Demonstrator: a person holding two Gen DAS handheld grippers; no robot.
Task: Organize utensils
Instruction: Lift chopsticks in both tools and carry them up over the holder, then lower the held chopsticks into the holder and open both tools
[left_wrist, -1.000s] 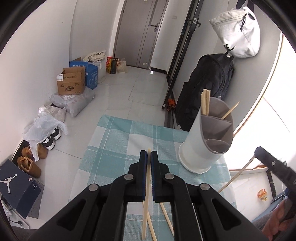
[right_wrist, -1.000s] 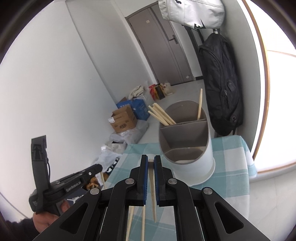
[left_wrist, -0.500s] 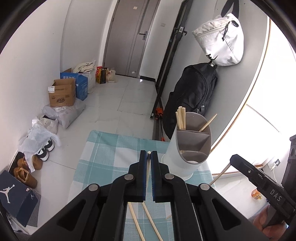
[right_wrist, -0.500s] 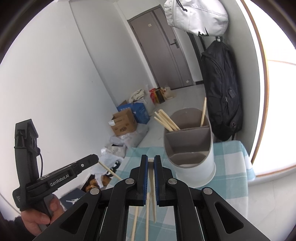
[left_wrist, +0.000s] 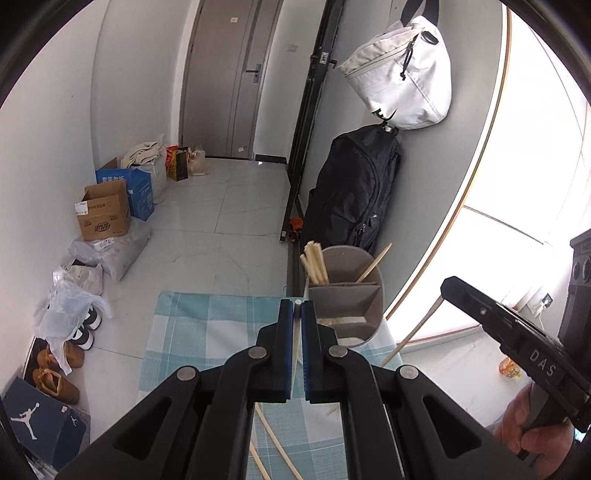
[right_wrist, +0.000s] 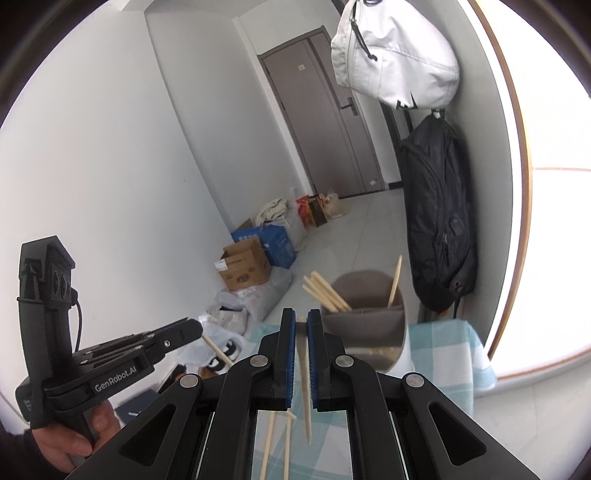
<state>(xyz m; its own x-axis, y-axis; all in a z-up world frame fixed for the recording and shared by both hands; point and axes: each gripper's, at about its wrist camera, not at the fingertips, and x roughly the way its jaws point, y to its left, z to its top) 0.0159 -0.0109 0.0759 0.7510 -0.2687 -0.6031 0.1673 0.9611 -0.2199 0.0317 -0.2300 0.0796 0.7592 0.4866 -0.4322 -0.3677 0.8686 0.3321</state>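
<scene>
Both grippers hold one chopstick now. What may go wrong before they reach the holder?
1. The left gripper pinches its chopstick near the top; the long free end may swing or slip.
2. The holder rear compartment already holds chopsticks leaning outward; a new one may knock them.

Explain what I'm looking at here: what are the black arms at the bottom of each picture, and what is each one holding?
No robot here: a person holds a two-finger tool in each hand, each carrying a fisheye camera looking along its fingers. In the left camera's picture, the left tool is shut on one chopstick; the right tool shows at that picture's right edge. In the right camera's picture, the right tool is shut on another chopstick. Ahead stands a grey divided holder already containing chopsticks, on a checked tablecloth. Loose chopsticks lie on the cloth.
</scene>
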